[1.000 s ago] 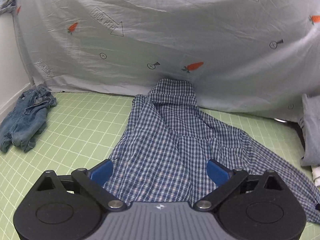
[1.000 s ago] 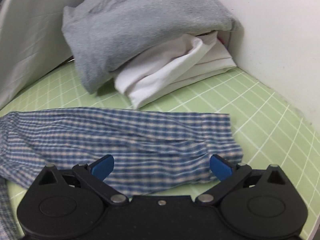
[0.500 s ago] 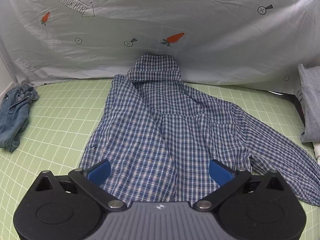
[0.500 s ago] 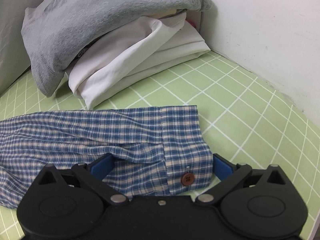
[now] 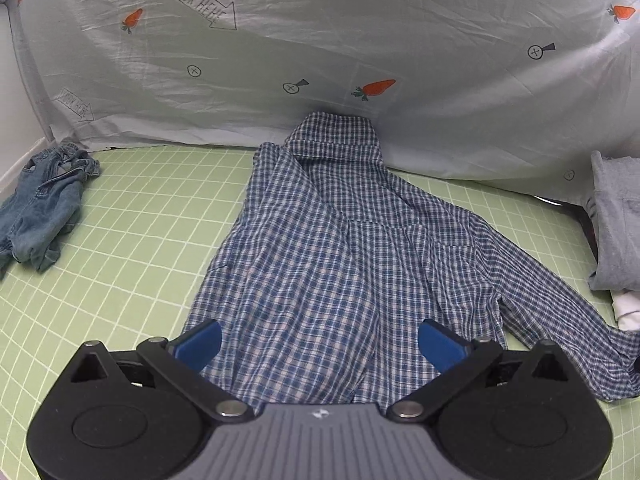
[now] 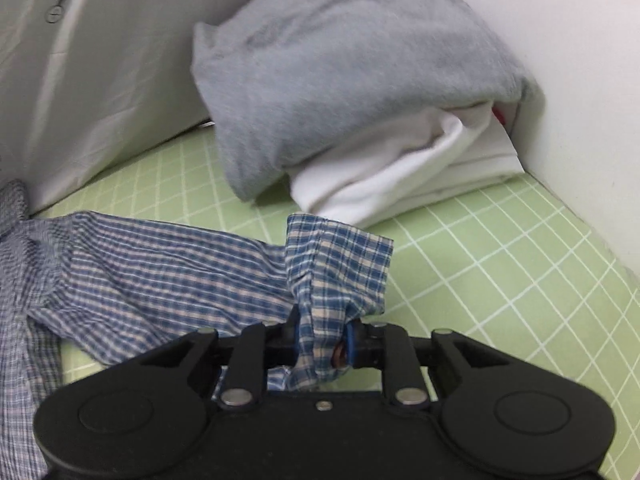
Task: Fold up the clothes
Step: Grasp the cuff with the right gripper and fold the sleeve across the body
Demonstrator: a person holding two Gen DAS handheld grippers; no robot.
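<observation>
A blue checked shirt (image 5: 340, 264) lies spread out in the middle of the green worktop (image 5: 132, 240), its collar up by the grey sheet (image 5: 320, 40) at the back. The left tongs (image 5: 320, 346) hang wide open over the shirt's bottom edge, holding nothing. The right tongs (image 6: 321, 346) are closing on the shirt's cuff (image 6: 336, 272) and pinch it, low in the frame. Small jeans (image 5: 38, 216) lie at the left, and folded grey and white clothes (image 6: 360, 100) sit at the upper right.
</observation>
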